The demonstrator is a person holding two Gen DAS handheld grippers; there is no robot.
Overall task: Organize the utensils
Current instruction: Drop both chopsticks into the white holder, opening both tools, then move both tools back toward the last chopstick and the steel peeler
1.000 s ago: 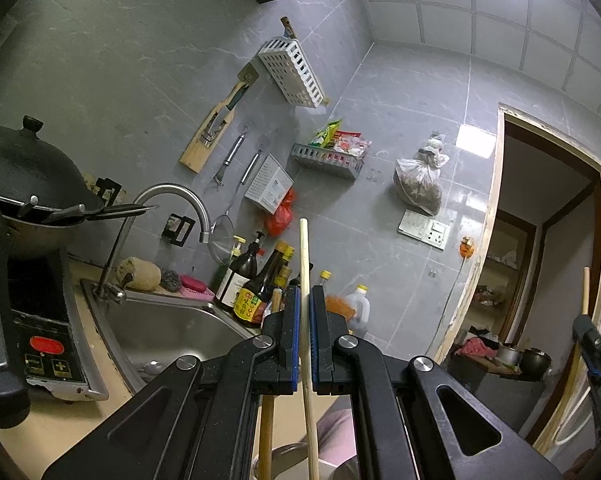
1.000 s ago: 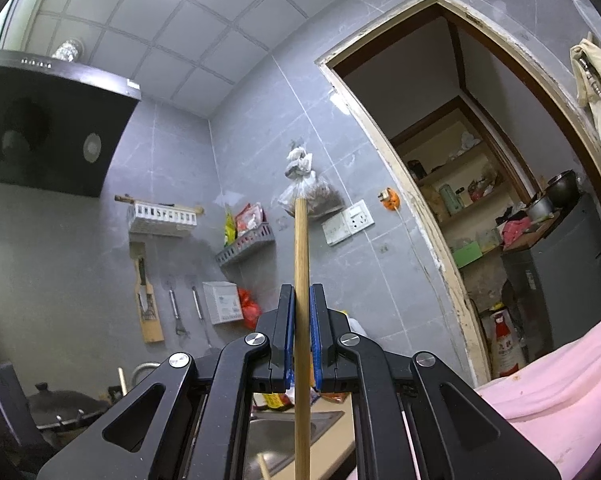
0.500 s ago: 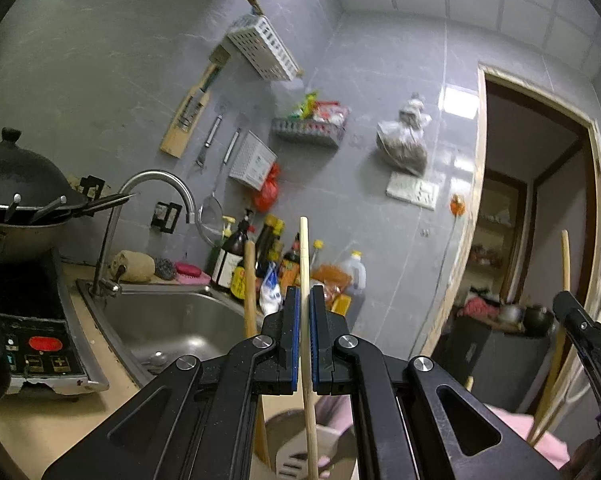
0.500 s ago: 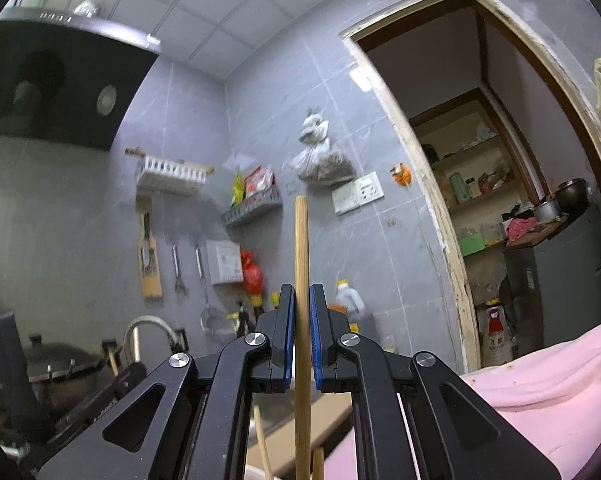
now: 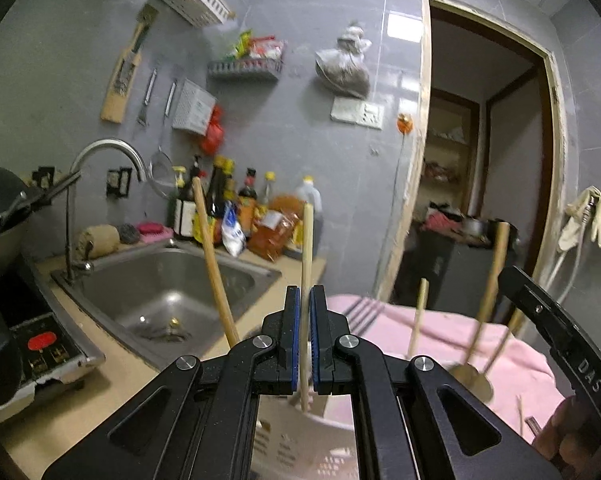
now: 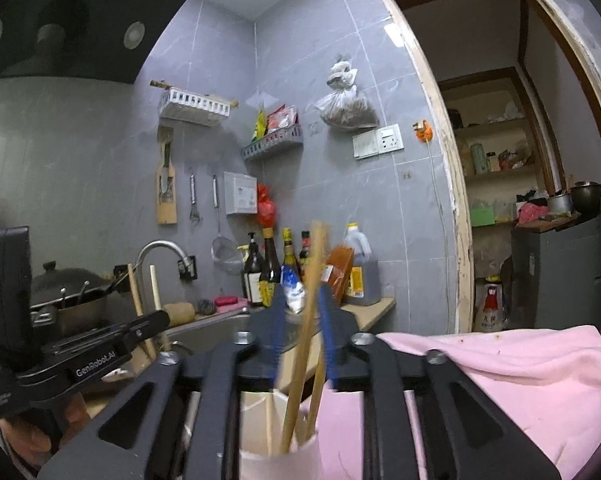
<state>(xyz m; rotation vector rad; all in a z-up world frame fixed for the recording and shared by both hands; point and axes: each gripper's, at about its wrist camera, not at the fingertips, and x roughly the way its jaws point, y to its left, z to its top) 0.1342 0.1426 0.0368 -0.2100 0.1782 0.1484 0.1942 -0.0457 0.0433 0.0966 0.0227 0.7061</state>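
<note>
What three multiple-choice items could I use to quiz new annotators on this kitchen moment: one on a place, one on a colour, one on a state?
1. The bottles stand: A on the stove; B on the counter by the wall, beside the sink; C on the floor.
2. The cloth is: A green; B pink; C blue.
3. The left gripper is: A shut on a wooden stick; B open, empty; C out of view.
Key: B, they line the wall past the basin; B, pink in both views; A, its jaws clamp the stick.
</note>
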